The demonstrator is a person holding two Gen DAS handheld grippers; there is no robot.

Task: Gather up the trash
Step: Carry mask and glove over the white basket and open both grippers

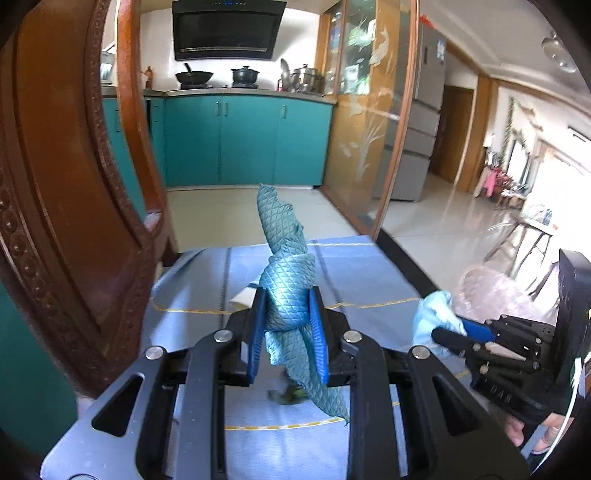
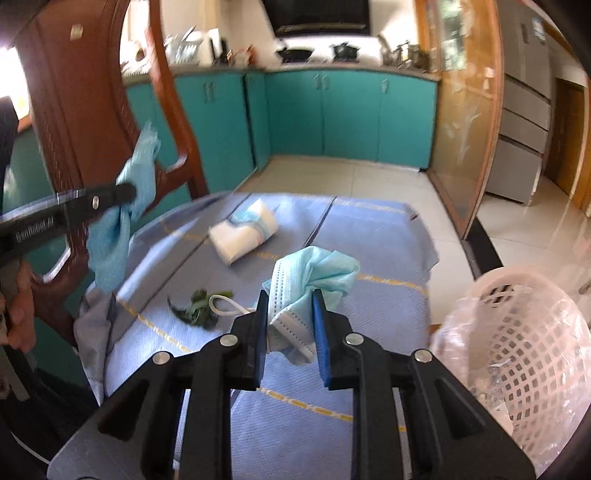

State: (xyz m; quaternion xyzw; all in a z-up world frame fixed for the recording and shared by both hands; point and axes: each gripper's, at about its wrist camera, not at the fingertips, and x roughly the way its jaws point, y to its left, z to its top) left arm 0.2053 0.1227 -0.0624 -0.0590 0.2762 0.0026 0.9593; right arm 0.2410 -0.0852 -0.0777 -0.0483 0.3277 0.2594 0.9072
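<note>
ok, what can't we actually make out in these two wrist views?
- Basket: right wrist view, edge cuts it off; crinkled liner blurs its contents.
- Green scraps: left wrist view, mostly behind the held cloth.
- White bundle: left wrist view, hidden by the left gripper.

A home kitchen: teal cabinets (image 1: 247, 140) under a counter, a wok (image 1: 194, 76) and pot (image 1: 245, 73) on the stove, a black range hood (image 1: 225, 29), a grey fridge (image 1: 424, 110).
</note>
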